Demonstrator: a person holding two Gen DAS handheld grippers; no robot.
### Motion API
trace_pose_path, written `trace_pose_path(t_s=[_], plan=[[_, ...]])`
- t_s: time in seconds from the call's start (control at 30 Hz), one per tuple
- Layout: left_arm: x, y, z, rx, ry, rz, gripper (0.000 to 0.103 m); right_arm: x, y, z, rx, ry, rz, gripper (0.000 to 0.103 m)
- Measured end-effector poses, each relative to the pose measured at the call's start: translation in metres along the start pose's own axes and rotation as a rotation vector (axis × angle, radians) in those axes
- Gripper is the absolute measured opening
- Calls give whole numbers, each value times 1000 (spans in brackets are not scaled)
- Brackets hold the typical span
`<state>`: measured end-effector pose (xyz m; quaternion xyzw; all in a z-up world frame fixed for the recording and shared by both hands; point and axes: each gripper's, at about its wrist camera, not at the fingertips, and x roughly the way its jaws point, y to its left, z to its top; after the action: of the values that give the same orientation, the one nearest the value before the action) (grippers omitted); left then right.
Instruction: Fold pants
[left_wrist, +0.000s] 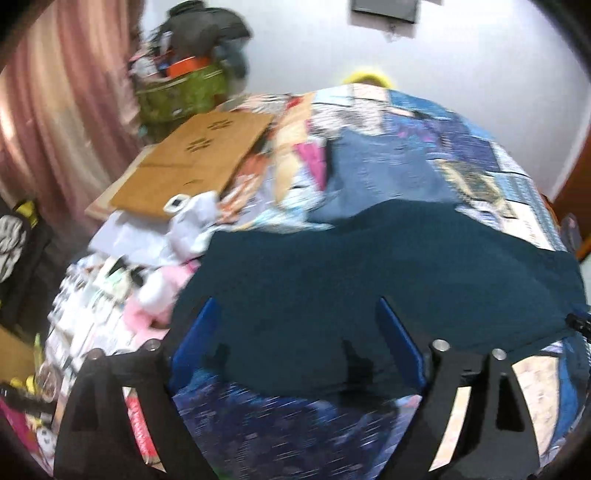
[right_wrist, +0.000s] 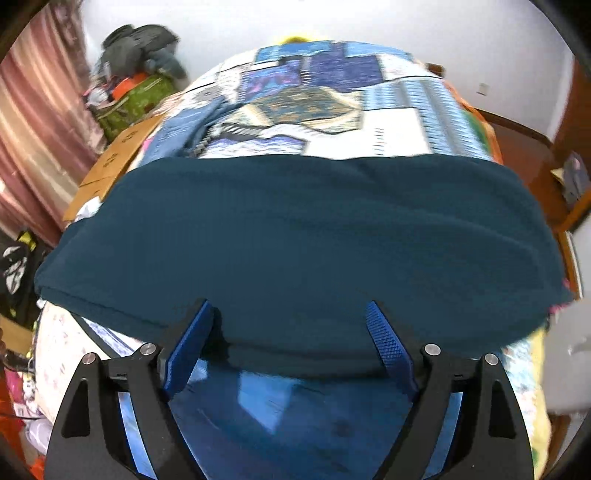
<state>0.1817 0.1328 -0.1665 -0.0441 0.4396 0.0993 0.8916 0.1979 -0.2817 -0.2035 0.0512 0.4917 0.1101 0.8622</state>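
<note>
Dark teal pants (right_wrist: 295, 240) lie folded into a wide, flat band across the patchwork-covered bed (right_wrist: 332, 96), near edge slightly rumpled

Motion blur is smearing the patterned bedspread (left_wrist: 280, 435) lying between and beneath the fingers of the left gripper (left_wrist: 297, 314), so its print is not reading. The dark teal pants (right_wrist: 295, 240) are covering the bedspread ahead of the right gripper (right_wrist: 290, 314) fingertips, and their near edge is hiding behind the blue pads. Far beyond the left fingers, a heaped pile of bags (left_wrist: 192, 62) is blurring past telling.
</note>
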Motion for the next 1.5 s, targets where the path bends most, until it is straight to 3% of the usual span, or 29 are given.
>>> trace_pose_path(t_s=[0.13,0.37,0.6,0.7,0.83,0.93,1.23,1.33,1.37,1.4,1.5], plan=[[11,-42,16,79,-1,-48,93,-24,-37,-7,89,-46,-50,82],[42,-117,26,203,65,-132,93,-56,-110,-20,345,-137,-93,83],[67,-170,13,326,147,-164,93,-42,-162,-27,597,-113,-27,83],[69,-183,9,354,116,-134,96,-27,-179,-30,687,-81,14,83],[75,-187,12,344,134,-142,97,-5,-198,-38,808,-51,93,83],[81,-186,15,307,156,-158,99,-2,-206,-33,837,-63,100,84],[87,-186,15,251,178,-176,100,0,-237,-21,844,-91,69,61],[86,-187,14,256,171,-169,100,-4,-246,-17,849,-125,54,38],[86,-188,14,258,169,-167,100,-5,-247,-16,848,-134,47,23],[86,-188,14,260,168,-165,100,-9,-249,-16,843,-152,44,17],[85,-188,14,268,164,-166,100,-23,-246,-15,819,-215,7,13]])
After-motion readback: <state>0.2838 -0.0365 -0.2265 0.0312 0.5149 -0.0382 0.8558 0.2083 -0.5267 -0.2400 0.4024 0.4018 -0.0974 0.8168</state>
